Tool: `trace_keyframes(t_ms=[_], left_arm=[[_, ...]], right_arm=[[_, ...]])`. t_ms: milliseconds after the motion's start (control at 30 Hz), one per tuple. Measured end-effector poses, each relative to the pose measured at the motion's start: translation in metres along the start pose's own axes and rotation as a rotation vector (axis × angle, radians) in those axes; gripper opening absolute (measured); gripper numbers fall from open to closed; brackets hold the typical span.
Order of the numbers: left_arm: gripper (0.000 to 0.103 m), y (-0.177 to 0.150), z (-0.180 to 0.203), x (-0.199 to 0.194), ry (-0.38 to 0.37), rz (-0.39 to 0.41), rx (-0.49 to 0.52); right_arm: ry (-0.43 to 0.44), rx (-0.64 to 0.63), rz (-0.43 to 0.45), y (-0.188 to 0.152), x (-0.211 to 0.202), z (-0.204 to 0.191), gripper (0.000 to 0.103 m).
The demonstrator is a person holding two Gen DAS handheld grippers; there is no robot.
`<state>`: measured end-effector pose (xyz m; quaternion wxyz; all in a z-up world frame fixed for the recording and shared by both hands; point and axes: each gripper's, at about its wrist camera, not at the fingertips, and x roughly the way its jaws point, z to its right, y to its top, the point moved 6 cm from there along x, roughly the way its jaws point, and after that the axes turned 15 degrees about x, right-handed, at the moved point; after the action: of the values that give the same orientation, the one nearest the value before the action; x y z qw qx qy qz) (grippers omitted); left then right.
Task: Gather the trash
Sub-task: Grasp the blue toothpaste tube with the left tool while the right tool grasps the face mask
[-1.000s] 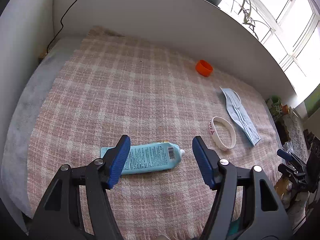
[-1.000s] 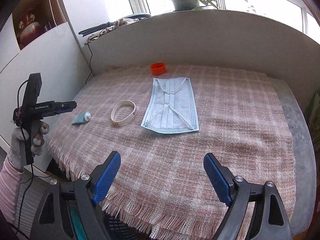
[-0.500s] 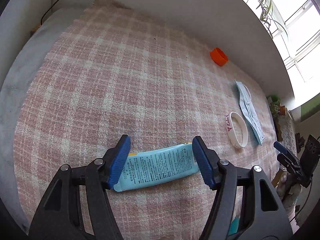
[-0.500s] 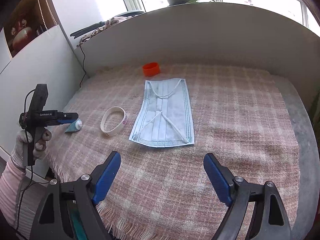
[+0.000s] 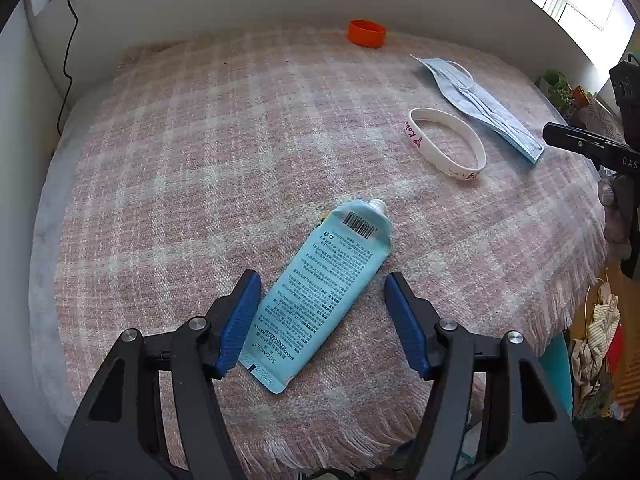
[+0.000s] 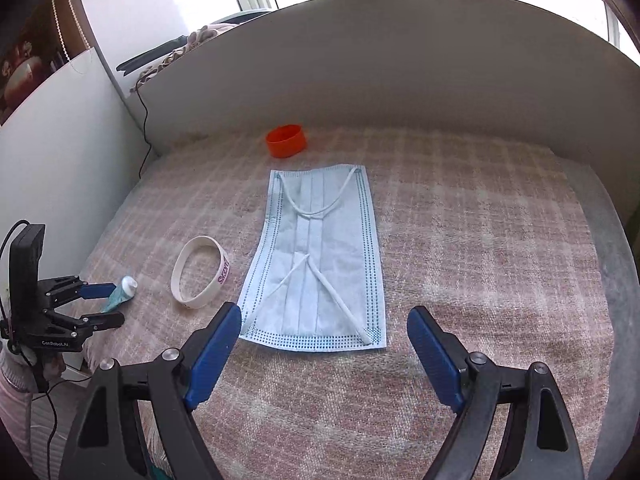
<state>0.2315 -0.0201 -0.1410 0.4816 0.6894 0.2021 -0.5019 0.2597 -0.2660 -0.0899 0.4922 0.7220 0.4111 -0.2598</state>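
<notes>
The left gripper (image 5: 322, 318) is gaping wide around a blue tube (image 5: 320, 294) lying on the blanket (image 5: 200, 160). The right gripper (image 6: 324, 354) (also wide) is hovering near the mask (image 6: 320, 256); beyond the tube, a wristband (image 5: 444, 144), then an orange cap (image 5: 366, 33).

A flattened light-blue plastic tube (image 5: 325, 285) on the pink plaid blanket (image 5: 200, 160) carries the brand "SEONOU" near its crimped end, a black barcode just below its white neck, and blocks of small dark print too fine to read. Beside the tube, a white rubber wristband (image 5: 444, 145) bears pink lettering that begins "Ko", the rest unclear; its purple lettering in the right wrist view (image 6: 200, 272) cannot be made out. The black body of the left gripper (image 6: 102, 304) is marked "GenRobot.AI" in white.
</notes>
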Motion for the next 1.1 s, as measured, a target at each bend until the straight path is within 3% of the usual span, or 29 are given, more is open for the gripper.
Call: trace_keyframes(t_ms=[200,500,600,700,733,800,833,933,1100], left_arm=[[0.041,0.015,-0.011,0.006,-0.053,0.059,-0.102],[0.019,0.000,-0.049,-0.005,-0.082,0.130,-0.211],[0.015,-0.006,-0.059,-0.008,-0.099,0.148,-0.246],[0.013,-0.013,-0.068,-0.012,-0.104,0.160,-0.262],[0.013,-0.015,-0.071,-0.014,-0.102,0.163,-0.265],[0.012,-0.022,-0.076,-0.019,-0.099,0.170,-0.274],[0.011,-0.023,-0.077,-0.020,-0.097,0.173,-0.278],[0.005,-0.030,-0.078,-0.024,-0.090,0.189,-0.293],[0.005,-0.046,-0.075,-0.032,-0.080,0.214,-0.315]], right_arm=[[-0.015,0.012,-0.034,0.013,0.021,-0.002,0.092],[-0.070,-0.016,-0.055,0.024,0.059,-0.012,0.096],[-0.139,-0.081,-0.032,0.021,0.064,-0.020,0.081],[-0.161,-0.129,-0.016,0.021,0.063,-0.026,0.054],[-0.160,-0.130,-0.012,0.021,0.061,-0.025,0.037],[-0.149,-0.131,-0.016,0.021,0.060,-0.026,0.024],[-0.145,-0.135,-0.016,0.021,0.060,-0.026,0.012],[-0.135,-0.133,0.003,0.020,0.055,-0.027,0.005],[-0.078,-0.096,0.045,0.013,0.033,-0.028,0.003]])
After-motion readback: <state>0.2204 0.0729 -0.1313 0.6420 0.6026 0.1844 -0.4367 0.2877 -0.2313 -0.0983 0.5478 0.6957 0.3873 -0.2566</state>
